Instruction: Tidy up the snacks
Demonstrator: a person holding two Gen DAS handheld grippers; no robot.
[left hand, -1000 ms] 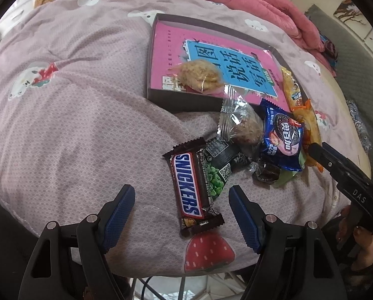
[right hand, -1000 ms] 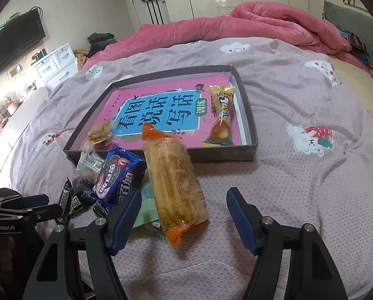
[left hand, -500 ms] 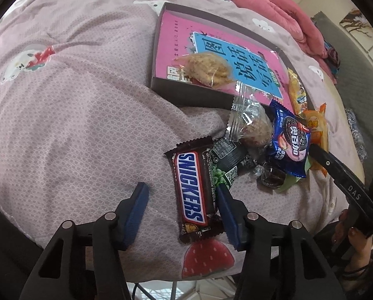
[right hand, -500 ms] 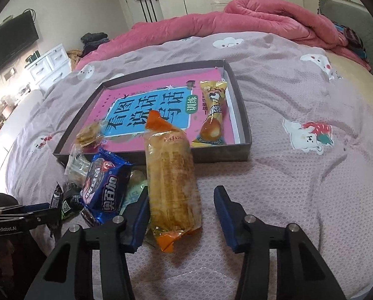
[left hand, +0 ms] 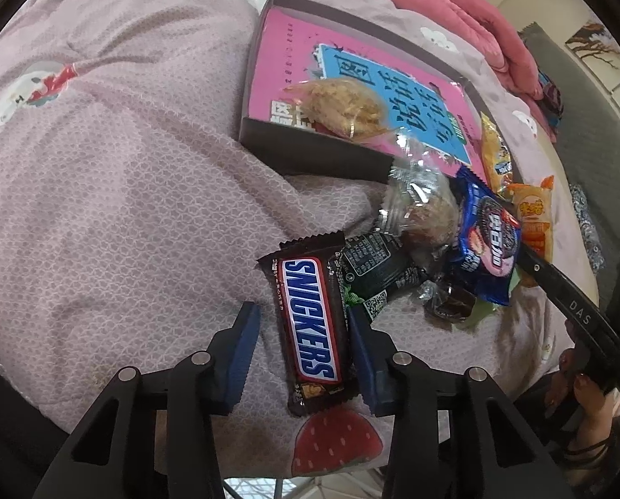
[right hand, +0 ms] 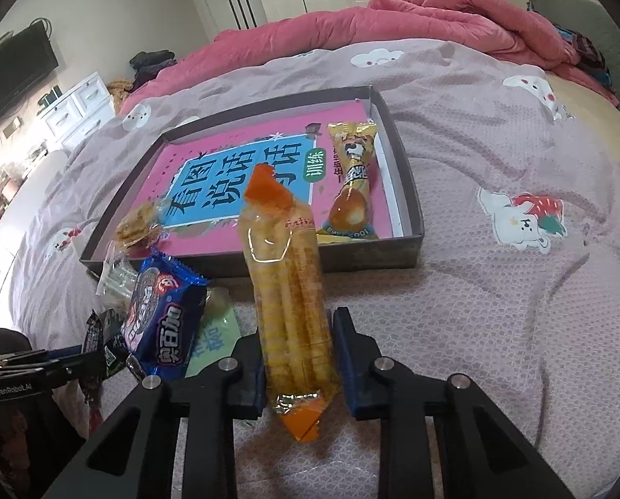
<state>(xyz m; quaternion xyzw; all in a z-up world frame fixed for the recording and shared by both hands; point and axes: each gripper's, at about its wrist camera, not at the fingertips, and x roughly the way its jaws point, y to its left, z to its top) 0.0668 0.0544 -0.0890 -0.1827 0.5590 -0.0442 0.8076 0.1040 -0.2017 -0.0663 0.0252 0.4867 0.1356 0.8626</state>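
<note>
Surface: bedspread (left hand: pixel 122 187) carrying a tray (right hand: pixel 410 216).
Left gripper (left hand: pixel 306 345): jaws closing around Snickers (left hand: pixel 310 320); left pad still clear.
Right gripper (right hand: pixel 297 357): jaws closing on orange pack (right hand: pixel 289 291).

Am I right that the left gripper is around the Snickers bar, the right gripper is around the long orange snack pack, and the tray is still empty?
Not quite: the tray isn't empty. The right wrist view shows a yellow snack packet and a clear-wrapped cake already inside it. The rest holds.
</note>
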